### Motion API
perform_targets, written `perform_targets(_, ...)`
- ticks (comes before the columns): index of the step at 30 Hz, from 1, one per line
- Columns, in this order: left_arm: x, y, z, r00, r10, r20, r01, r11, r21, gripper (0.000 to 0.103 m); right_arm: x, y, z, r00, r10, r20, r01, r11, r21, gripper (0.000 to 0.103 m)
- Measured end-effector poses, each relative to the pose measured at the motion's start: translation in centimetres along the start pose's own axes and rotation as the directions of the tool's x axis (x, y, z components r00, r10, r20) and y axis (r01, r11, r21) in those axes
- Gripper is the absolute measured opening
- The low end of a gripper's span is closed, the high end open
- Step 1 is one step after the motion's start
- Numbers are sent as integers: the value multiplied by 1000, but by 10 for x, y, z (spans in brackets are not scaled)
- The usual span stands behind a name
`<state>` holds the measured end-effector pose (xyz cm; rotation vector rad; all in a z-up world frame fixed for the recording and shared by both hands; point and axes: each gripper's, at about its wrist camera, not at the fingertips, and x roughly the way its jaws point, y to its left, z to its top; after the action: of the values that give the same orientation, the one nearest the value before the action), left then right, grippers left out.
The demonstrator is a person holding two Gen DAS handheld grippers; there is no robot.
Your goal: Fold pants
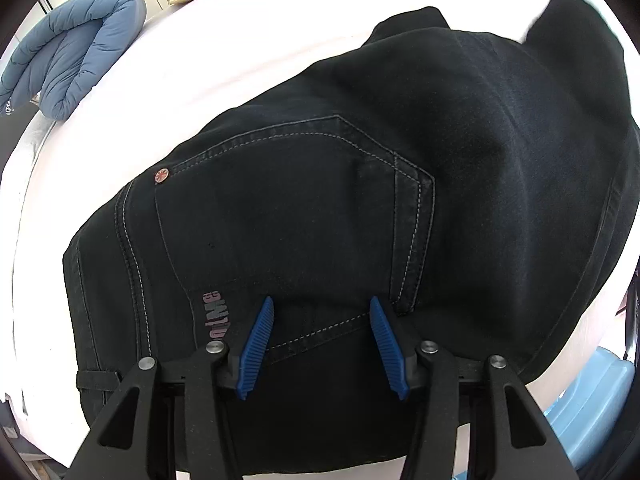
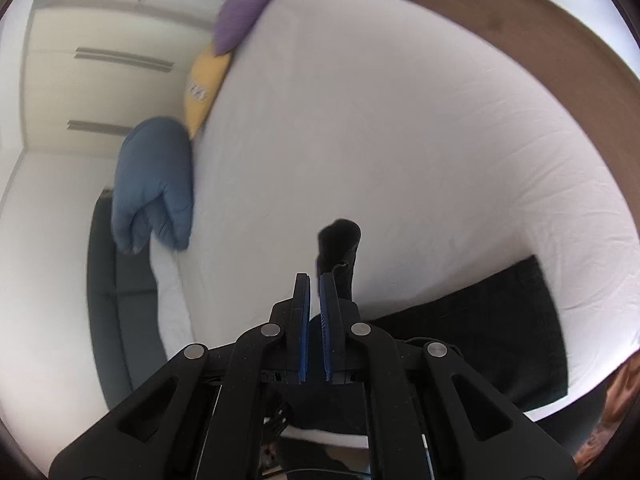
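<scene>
Black jeans (image 1: 360,184) lay on the white bedsheet (image 1: 224,52), back pocket up. Left gripper (image 1: 322,304) hovered half-open over the waistband, gripping nothing. Right gripper (image 2: 314,280), nearly closed, pinched dark fabric rising toward one o'clock; grip uncertain.

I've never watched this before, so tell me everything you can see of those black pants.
The black pants look like denim with pale stitching. They lie seat-up on the white bed sheet, showing a back pocket, a small reddish rivet and pinkish lettering. In the right wrist view, a strip of their fabric rises beside the nearly closed blue pads.
</scene>
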<state>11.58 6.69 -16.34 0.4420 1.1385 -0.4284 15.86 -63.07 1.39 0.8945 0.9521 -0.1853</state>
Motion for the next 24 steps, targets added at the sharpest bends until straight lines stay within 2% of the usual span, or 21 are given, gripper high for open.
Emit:
perform_targets(1,-1,0,-1,1000,0,2,0,1000,-1,54,-1,-8,-5,994,-95,57,99,993,-61,14)
perform_targets(2,-1,0,-1,1000,0,4,0,1000,-3,54,-2,-14,-9,976,-185,113,200,971,-134,15)
perform_targets(3,-1,-1,-1,1000,0,6,0,1000,-3,54,3,-25,-15,978,-185,98,200,964,-174,15)
perform_targets(5,-2,-1,-2,1000,-1,8,1,1000,-5,54,17,-44,-29,997,-69,-16,65,982,-179,15)
perform_targets(6,-3,-1,-2,1000,-1,8,1,1000,-7,54,24,-60,-40,998,-4,-66,-6,990,-142,15)
perform_targets(7,-2,0,-2,1000,0,7,0,1000,-8,54,27,-77,-52,996,39,-79,-48,992,-116,15)
perform_targets(9,-2,-1,-2,1000,4,6,-4,1000,-13,54,26,-111,-82,995,88,-53,-92,993,-67,32)
perform_targets(10,-2,-1,-2,1000,6,6,-6,1000,-14,54,26,-125,-96,993,110,-30,-111,994,-14,66)
perform_targets(11,-2,-2,-2,1000,9,6,-9,1000,-14,54,28,-143,-109,990,140,-5,-140,989,50,87)
perform_targets(12,-2,-2,-2,1000,11,5,-11,1000,-13,54,31,-157,-123,984,180,13,-181,977,115,87)
perform_targets(13,-2,-3,-2,1000,11,3,-11,1000,-13,54,41,-159,-147,979,204,11,-204,969,140,87)
perform_targets(14,-2,-3,-1,1000,11,2,-11,1000,-12,54,46,-165,-156,972,235,12,-233,958,165,87)
perform_targets(17,-1,-4,0,1000,15,-1,-15,1000,-14,54,72,-161,-185,971,237,14,-234,947,222,84)
perform_targets(19,-2,-5,0,1000,20,2,-20,1000,-19,55,88,-181,-202,954,298,37,-295,907,302,78)
perform_targets(21,-2,-6,-1,1000,24,7,-24,999,-24,55,99,-184,-204,945,317,73,-322,879,352,75)
perform_targets(24,-2,-6,-2,1000,23,14,-23,999,-27,55,104,-187,-202,920,355,165,-391,825,408,70)
